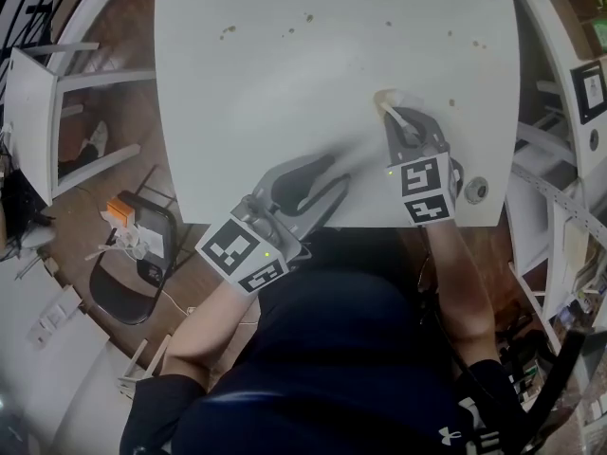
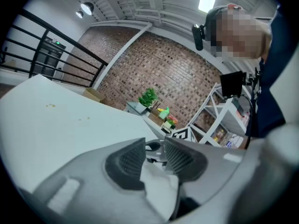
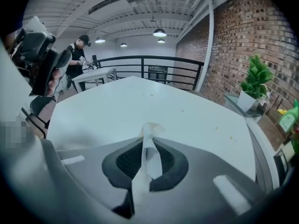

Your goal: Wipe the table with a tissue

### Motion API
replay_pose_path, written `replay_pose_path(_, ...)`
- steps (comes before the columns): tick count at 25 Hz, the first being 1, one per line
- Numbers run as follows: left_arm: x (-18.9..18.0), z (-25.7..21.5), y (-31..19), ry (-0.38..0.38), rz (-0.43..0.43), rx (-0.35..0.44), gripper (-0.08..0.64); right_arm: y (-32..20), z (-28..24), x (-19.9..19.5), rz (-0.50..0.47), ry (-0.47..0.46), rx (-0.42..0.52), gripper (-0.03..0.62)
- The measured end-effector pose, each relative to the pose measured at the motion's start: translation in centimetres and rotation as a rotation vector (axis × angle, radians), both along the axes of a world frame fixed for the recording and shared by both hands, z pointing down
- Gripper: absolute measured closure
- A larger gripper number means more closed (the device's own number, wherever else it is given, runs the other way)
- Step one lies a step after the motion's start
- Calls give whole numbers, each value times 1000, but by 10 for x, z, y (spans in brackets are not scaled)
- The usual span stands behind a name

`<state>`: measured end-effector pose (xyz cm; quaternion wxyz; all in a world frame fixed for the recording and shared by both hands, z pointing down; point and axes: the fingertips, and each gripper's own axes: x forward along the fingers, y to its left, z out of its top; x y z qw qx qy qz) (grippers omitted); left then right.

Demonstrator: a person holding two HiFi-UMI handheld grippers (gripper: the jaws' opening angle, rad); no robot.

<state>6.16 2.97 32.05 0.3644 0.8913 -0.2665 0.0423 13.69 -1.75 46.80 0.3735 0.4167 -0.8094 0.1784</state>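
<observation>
Pinching a twisted tissue [image 3: 148, 155], the right gripper [image 3: 148, 139] is clenched on it. This is plain in its own view; the head view only places it over the table [image 1: 285, 102], right of centre. Crumbs [image 1: 229, 31] dot the far edge. Left gripper [image 1: 330, 173] hangs released, empty, at the near edge.

White surface [image 1: 247, 112], brown-specked — white tissue [image 1: 387, 97]; grey right hand-held gripper [image 1: 399, 118], black-and-white square markers; red-brown brick wall [image 3: 252, 36] beyond the surface.
</observation>
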Motion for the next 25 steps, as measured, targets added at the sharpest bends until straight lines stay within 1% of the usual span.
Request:
replay_pose_path(7, 43, 1, 8, 15, 61, 5, 433, 1, -15, 63, 106, 34, 54, 580)
replay_pose_path(11, 67, 1, 12, 22, 94, 6, 432, 4, -13, 104, 172, 62, 56, 580)
replay_pose_path(15, 82, 2, 16, 22, 110, 2, 433, 7, -9, 138, 228, 79, 48, 580)
replay_pose_path(20, 89, 6, 15, 12, 119, 1, 433, 6, -4, 167, 277, 100, 44, 580)
replay_pose_path(25, 91, 9, 10, 7, 115, -3, 433, 2, -1, 179, 308, 110, 51, 580)
